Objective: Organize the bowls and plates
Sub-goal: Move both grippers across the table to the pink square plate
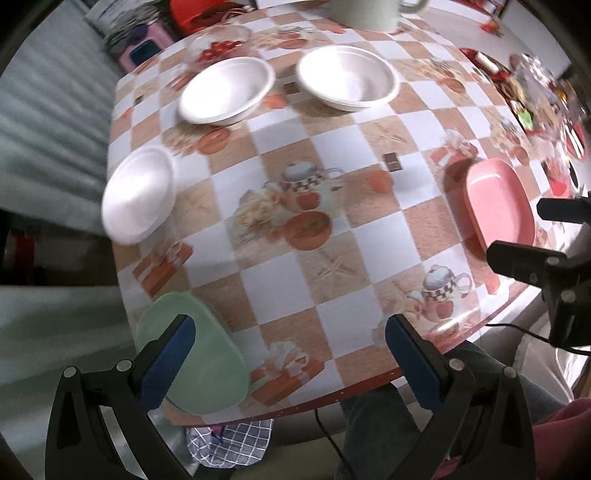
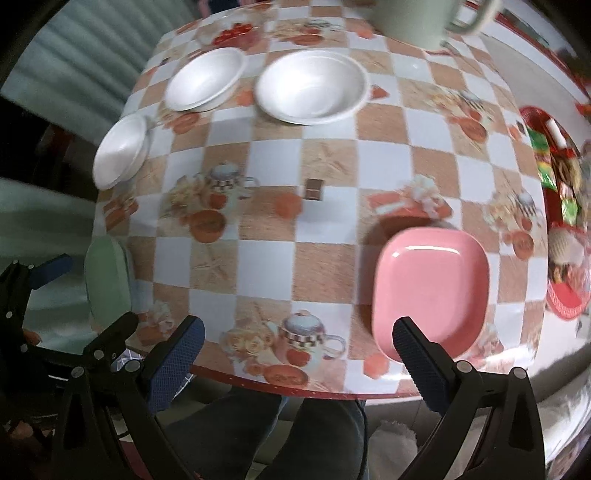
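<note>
Three white bowls rest on the checkered table (image 1: 295, 229): one at the left edge (image 1: 138, 194) (image 2: 120, 155), one at the far left (image 1: 227, 90) (image 2: 205, 79), one at the far middle (image 1: 347, 77) (image 2: 312, 86). A green plate (image 1: 207, 358) (image 2: 107, 282) lies at the near left corner, a pink plate (image 1: 498, 201) (image 2: 430, 288) at the near right. My left gripper (image 1: 290, 354) is open over the near edge, its left finger above the green plate. My right gripper (image 2: 299, 354) is open, its right finger over the pink plate's near rim. Neither holds anything.
A large pale green mug (image 1: 364, 13) (image 2: 417, 20) stands at the far side. A red tray of snacks (image 2: 561, 206) fills the right edge. A glass dish with red contents (image 1: 218, 48) sits behind the bowls. The person's legs (image 2: 277, 435) are under the near edge.
</note>
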`<state>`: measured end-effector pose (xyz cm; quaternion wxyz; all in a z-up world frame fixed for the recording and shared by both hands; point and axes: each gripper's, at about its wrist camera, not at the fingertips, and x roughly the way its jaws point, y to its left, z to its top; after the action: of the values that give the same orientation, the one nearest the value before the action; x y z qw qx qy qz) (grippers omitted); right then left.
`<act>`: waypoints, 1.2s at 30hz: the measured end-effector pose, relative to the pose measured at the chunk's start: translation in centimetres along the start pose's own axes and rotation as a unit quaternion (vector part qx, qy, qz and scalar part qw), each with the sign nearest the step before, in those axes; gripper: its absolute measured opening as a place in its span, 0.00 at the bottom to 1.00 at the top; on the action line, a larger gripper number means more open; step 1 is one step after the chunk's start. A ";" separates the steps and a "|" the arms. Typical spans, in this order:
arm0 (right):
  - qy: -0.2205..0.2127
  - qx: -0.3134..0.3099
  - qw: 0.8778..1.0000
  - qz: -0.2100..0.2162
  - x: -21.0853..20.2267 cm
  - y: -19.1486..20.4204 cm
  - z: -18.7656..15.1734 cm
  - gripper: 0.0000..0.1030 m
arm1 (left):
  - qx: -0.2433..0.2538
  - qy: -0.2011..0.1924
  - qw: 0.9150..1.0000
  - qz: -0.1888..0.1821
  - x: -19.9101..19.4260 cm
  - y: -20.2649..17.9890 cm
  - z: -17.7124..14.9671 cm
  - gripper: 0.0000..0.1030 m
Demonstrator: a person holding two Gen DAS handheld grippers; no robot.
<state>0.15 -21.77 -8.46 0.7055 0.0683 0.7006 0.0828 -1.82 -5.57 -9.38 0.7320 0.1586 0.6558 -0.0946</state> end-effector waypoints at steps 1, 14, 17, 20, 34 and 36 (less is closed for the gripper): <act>0.000 0.008 1.000 0.000 0.0 -0.6 -0.1 1.00 | 0.006 0.002 1.000 0.000 0.1 -0.4 0.2 1.00; 0.023 0.113 0.993 -0.001 1.4 -9.0 -2.5 1.00 | 0.080 0.022 0.996 -0.014 1.5 -6.5 3.0 1.00; 0.032 0.134 0.991 0.002 1.9 -10.7 -2.8 1.00 | 0.095 0.028 0.995 -0.023 1.9 -8.0 3.8 1.00; 0.039 0.147 0.988 -0.007 2.4 -12.5 -3.1 1.00 | 0.102 0.040 0.993 -0.038 2.7 -9.6 4.6 1.00; 0.064 0.157 0.984 -0.060 5.5 -19.2 -2.0 1.00 | 0.044 0.094 0.992 -0.077 8.0 -15.1 7.7 1.00; 0.064 0.149 0.985 -0.063 6.0 -19.3 -1.7 1.00 | 0.036 0.096 0.992 -0.070 9.1 -15.6 8.1 1.00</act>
<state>-1.13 -39.36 -18.44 0.6450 0.1236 0.7515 -0.0629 1.42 -22.39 -19.35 0.6508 0.1472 0.7289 -0.1533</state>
